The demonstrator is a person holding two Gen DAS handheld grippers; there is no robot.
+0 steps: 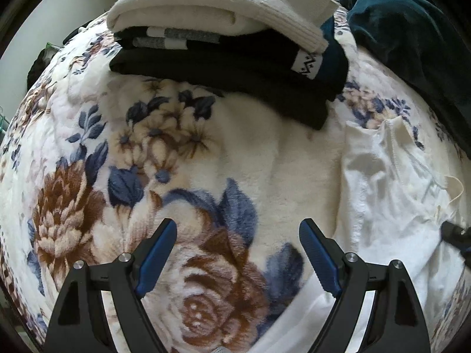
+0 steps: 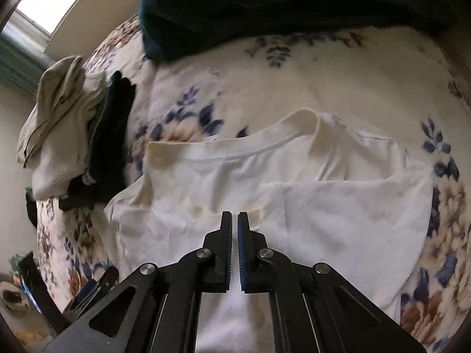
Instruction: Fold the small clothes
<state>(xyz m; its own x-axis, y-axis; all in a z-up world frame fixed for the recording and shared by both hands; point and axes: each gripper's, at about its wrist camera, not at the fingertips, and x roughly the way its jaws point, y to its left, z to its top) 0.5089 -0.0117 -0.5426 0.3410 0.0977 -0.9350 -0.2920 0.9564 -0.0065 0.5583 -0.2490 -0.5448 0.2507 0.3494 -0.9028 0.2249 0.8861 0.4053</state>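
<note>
Right wrist view: white shirt (image 2: 338, 206) hem hidden behind closed right gripper (image 2: 234, 220).

Left gripper (image 1: 238, 226) — black angular frame, blue ribbed pads (image 1: 157, 260), round silver screws. Right gripper (image 2: 234, 216) — same black frame, silver screws.

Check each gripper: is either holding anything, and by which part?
Neither holds anything. The left gripper stands open over the floral blanket; the right gripper is shut above the white T-shirt, with no fabric visible between its jaws.
</note>
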